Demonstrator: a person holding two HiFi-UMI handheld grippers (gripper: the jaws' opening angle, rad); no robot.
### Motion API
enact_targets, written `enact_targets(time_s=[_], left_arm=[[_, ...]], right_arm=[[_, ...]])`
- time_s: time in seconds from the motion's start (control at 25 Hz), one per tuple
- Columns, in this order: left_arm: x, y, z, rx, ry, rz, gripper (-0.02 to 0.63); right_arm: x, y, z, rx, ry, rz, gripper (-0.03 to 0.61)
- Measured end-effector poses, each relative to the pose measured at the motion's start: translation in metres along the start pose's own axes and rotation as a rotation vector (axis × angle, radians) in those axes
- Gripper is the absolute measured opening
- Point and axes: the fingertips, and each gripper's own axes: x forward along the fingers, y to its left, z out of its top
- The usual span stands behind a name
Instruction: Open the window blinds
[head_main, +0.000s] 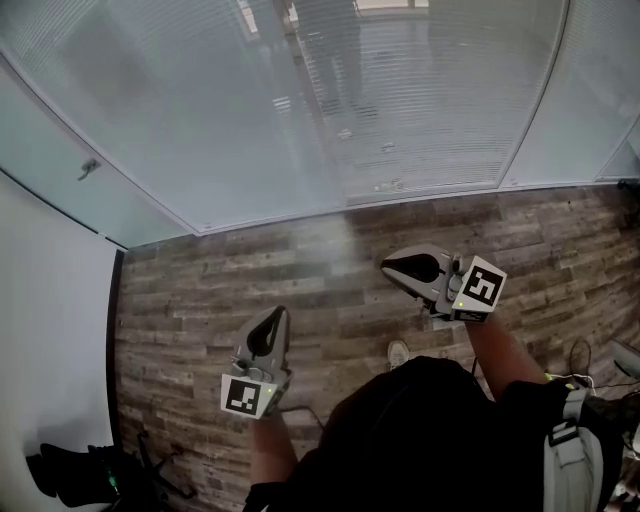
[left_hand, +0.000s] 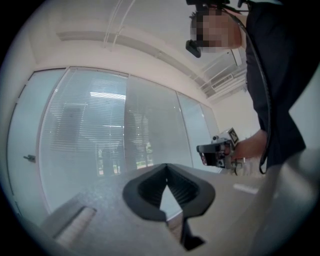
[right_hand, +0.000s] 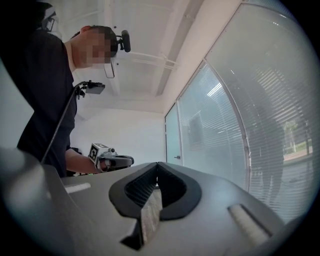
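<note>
The window blinds (head_main: 420, 110) hang behind a wall of glass panels ahead of me, their slats lying close together. They also show in the left gripper view (left_hand: 85, 125) and the right gripper view (right_hand: 260, 115). My left gripper (head_main: 277, 312) is held over the wooden floor, short of the glass, jaws together and nothing between them (left_hand: 166, 167). My right gripper (head_main: 388, 266) is a little nearer the glass, also shut and holding nothing (right_hand: 158, 165). Neither touches the glass or the blinds. No cord or wand for the blinds is in view.
A glass door with a small handle (head_main: 90, 168) stands at the left, beside a white wall (head_main: 50, 330). Metal frame bars (head_main: 535, 110) divide the panels. A dark chair base (head_main: 90, 470) sits low left; cables (head_main: 580, 360) lie at the right. My shoe (head_main: 398, 352) is on the floor.
</note>
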Motion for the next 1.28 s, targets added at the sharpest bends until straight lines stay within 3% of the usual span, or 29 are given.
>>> enact_targets(time_s=[0.52, 0.8, 1.28], left_arm=[[0.063, 0.006, -0.009, -0.007, 0.018, 0.04, 0.004], [0.074, 0.02, -0.001, -0.078, -0.043, 0.065, 0.005], [0.09, 0.016, -0.007, -0.047, -0.004, 0.046, 0.005]], right_arm=[[-0.012, -0.068, -0.011, 0.013, -0.007, 0.036, 0.008], [-0.017, -0.078, -0.017, 0.007, 0.002, 0.048, 0.008], [-0.021, -0.095, -0.01, 0.06, -0.039, 0.039, 0.008]])
